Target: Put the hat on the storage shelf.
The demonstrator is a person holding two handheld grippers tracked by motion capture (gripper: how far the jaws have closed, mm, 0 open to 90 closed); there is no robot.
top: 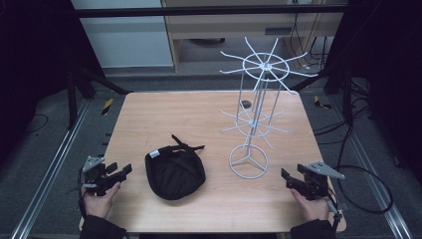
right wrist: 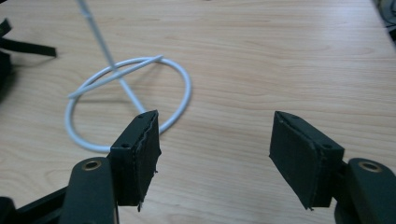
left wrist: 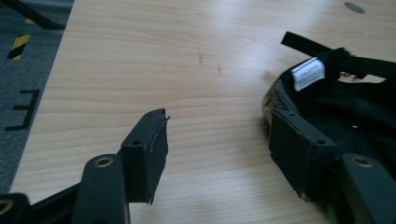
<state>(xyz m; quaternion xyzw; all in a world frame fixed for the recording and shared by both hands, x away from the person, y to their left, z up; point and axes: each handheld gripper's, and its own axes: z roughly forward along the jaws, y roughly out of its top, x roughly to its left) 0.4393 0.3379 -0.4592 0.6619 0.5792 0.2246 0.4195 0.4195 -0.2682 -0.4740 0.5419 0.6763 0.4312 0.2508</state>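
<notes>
A floppy black fabric cap (top: 174,173) lies upside down on the wooden table (top: 149,119), beside the white wire display rack (top: 256,117). Left gripper (top: 122,171) and right gripper (top: 287,178) stand wide apart, empty. A shallow pinch would likely let the limp cloth slip; its loose strap (top: 186,145) could snag a rack prong.

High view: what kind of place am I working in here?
Probably a lab or recording rig, not a shop or home: a bare wooden table ringed by black drapes, metal floor rails, loose cables, and a white wire rack with nothing hanging on it.
</notes>
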